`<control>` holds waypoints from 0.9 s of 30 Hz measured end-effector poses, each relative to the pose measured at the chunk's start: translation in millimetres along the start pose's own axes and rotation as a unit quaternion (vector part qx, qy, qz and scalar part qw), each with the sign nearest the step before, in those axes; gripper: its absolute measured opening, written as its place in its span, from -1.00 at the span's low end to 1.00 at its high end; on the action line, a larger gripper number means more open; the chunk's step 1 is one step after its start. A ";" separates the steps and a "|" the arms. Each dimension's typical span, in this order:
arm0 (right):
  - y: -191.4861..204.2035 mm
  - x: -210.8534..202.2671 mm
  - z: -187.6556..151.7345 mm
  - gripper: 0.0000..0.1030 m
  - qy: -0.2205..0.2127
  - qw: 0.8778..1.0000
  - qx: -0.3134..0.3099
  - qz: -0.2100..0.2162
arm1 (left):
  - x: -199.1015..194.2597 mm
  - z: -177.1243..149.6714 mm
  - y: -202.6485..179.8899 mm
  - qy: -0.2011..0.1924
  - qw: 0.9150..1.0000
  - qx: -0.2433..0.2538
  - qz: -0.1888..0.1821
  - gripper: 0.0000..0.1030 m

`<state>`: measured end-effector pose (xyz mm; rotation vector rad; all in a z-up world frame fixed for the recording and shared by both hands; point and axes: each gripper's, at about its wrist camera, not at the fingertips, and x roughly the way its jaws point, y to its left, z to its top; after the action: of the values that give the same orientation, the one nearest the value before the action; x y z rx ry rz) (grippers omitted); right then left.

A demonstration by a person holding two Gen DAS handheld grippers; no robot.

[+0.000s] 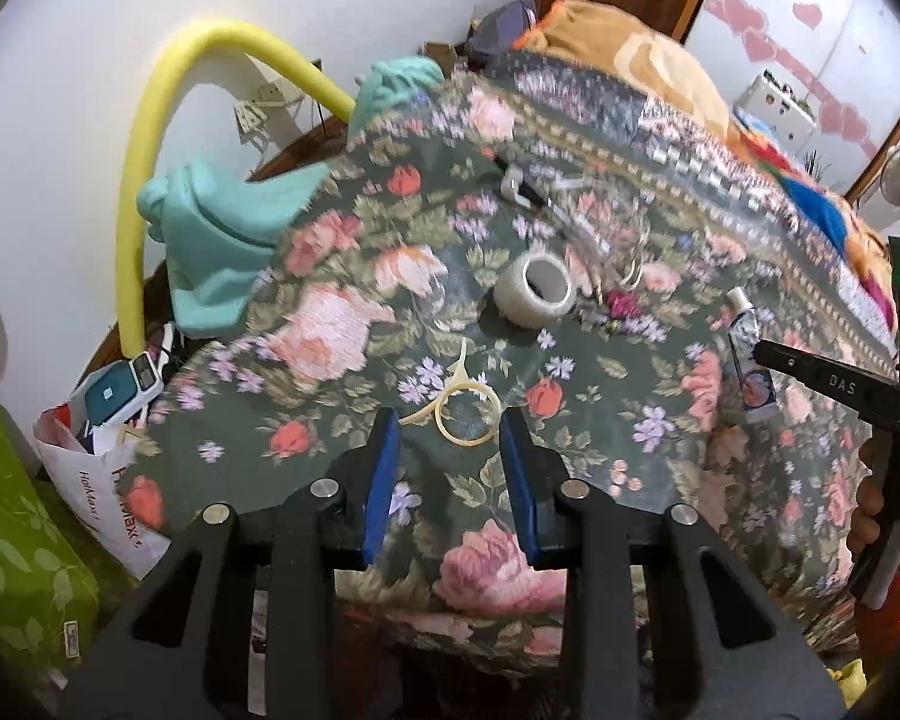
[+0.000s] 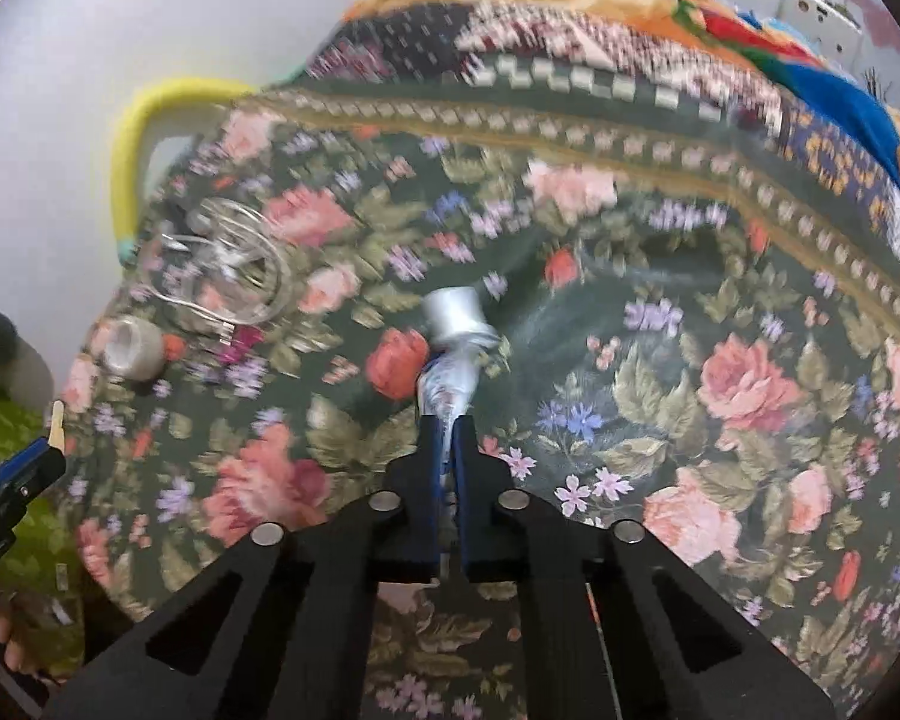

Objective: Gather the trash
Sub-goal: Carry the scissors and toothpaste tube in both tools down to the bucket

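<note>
My left gripper [image 1: 450, 420] is open over the floral bedspread [image 1: 630, 468], its blue pads either side of a cream plastic ring with a tail [image 1: 465, 411]; the ring lies between the tips. My right gripper [image 2: 447, 426] is shut on a small white-and-blue tube [image 2: 453, 354] with a white cap, which lies on the bedspread [image 2: 720, 360]. In the left wrist view the tube [image 1: 750, 360] shows at the right with the right gripper's finger [image 1: 822, 375] on it. A roll of clear tape [image 1: 534, 291] lies beyond the ring.
A clear cable coil [image 1: 606, 240] and a small black-and-silver item [image 1: 519, 186] lie past the tape. A white bag of rubbish [image 1: 99, 468] stands on the floor at the left, near teal cloth [image 1: 222, 240] and a yellow foam tube [image 1: 150, 138]. Orange bedding [image 1: 648, 60] is heaped behind.
</note>
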<state>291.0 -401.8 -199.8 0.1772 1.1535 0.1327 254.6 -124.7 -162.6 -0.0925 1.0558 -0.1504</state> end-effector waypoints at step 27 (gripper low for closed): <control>242.7 -134.3 -66.8 -0.94 -0.083 0.962 -0.203 0.161 | -187.2 -113.8 105.1 -0.104 0.984 -0.097 0.108 -0.35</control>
<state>172.8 -185.9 -55.5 0.0081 0.9009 0.6265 73.1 9.9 -73.1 -0.1647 0.8635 0.1564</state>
